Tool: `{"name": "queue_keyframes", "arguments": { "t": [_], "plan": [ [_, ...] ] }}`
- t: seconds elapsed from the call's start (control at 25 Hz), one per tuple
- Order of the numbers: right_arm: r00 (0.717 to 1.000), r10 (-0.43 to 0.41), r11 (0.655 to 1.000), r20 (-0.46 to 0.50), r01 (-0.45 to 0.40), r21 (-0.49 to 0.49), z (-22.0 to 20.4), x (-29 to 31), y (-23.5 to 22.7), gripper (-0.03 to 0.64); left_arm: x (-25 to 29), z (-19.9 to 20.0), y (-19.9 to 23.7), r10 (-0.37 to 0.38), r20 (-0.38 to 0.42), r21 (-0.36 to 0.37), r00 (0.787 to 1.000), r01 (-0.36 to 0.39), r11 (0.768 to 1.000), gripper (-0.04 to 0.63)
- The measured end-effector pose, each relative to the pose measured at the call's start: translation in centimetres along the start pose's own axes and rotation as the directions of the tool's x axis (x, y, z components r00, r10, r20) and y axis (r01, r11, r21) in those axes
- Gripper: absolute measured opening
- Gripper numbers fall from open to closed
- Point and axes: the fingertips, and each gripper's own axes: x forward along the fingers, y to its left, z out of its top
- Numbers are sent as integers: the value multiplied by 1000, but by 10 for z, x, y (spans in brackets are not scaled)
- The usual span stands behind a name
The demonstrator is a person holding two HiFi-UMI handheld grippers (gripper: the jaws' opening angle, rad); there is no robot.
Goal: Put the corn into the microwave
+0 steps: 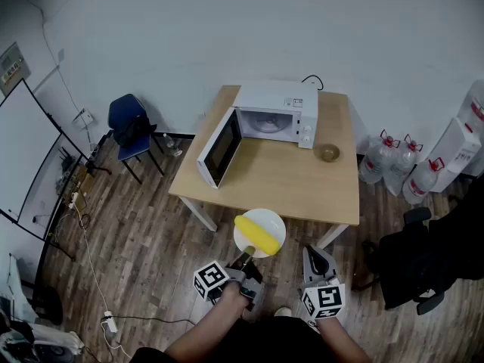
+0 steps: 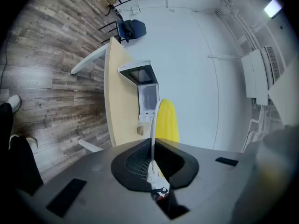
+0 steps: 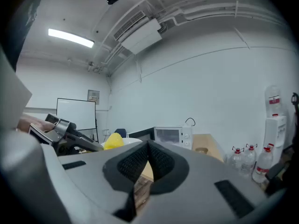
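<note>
A yellow corn cob [image 1: 256, 234] lies on a white plate [image 1: 269, 221] held in the air just short of the table's near edge. My left gripper [image 1: 247, 254] is shut on the plate's near rim. In the left gripper view the plate [image 2: 153, 125] shows edge-on between the jaws, with the corn [image 2: 167, 121] beyond it. The white microwave [image 1: 274, 115] stands at the back of the wooden table [image 1: 287, 180], its door [image 1: 220, 148] swung open to the left. My right gripper [image 1: 316, 257] hangs beside the plate, shut with nothing in it.
A small bowl [image 1: 329, 153] sits on the table right of the microwave. A blue chair [image 1: 130, 127] stands left of the table, water bottles [image 1: 393, 165] line the wall at the right, and a black office chair [image 1: 423, 255] stands near right.
</note>
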Motion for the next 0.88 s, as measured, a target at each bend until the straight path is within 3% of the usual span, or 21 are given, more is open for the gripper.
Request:
{"name": "queue_keyframes", "arguments": {
  "t": [0.48,0.88],
  "plan": [
    [999,-15,999,29,17,-47,8,-4,-30,60,12,-12,4,-13,20,-1,1000,13,1000,18],
    [999,-46,999,-16,46,27,-8,27,-58,60,50,5,7,3,-8,5,1000,-3,1000,18]
  ]
}}
